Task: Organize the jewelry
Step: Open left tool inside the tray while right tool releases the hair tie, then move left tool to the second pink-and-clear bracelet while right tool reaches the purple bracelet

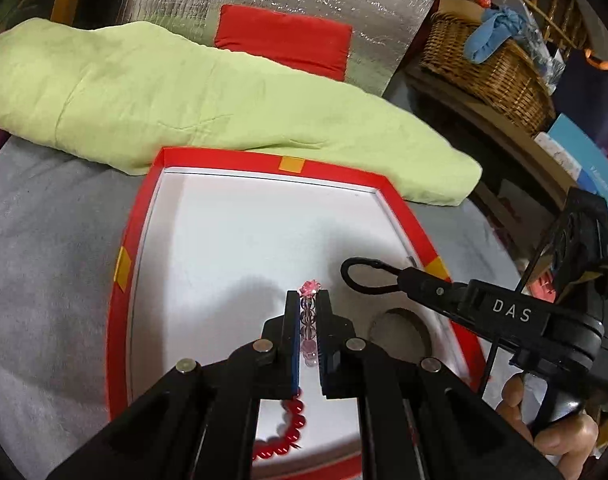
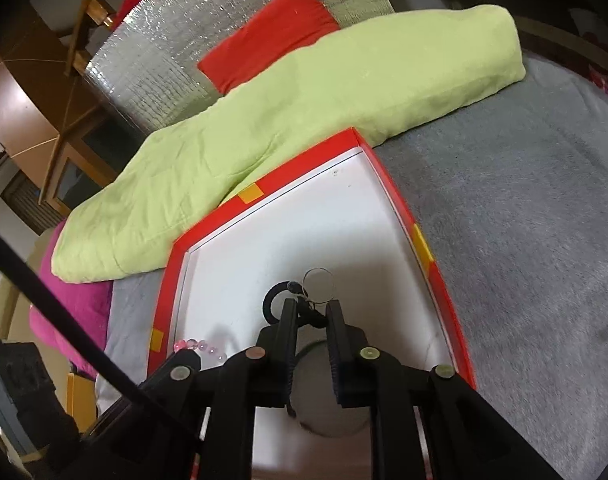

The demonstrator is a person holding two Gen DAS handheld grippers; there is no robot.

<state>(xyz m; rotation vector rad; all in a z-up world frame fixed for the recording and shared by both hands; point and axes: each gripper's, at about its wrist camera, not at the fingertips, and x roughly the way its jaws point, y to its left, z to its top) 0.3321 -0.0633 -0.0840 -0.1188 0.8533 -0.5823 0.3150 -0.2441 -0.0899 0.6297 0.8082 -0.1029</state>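
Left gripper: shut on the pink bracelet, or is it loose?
Shut on it. In the left wrist view the left gripper clamps the pink bead bracelet, its beads running between the pads above the red-rimmed tray.

Home living space, wicker basket (image 1: 491, 68), wooden furniture (image 2: 44, 112), green cushion (image 1: 184, 92)

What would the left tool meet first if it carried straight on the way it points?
Probably the white floor of the red-rimmed box, just beyond the pink bead bracelet held in the left tool; depth is uncertain.
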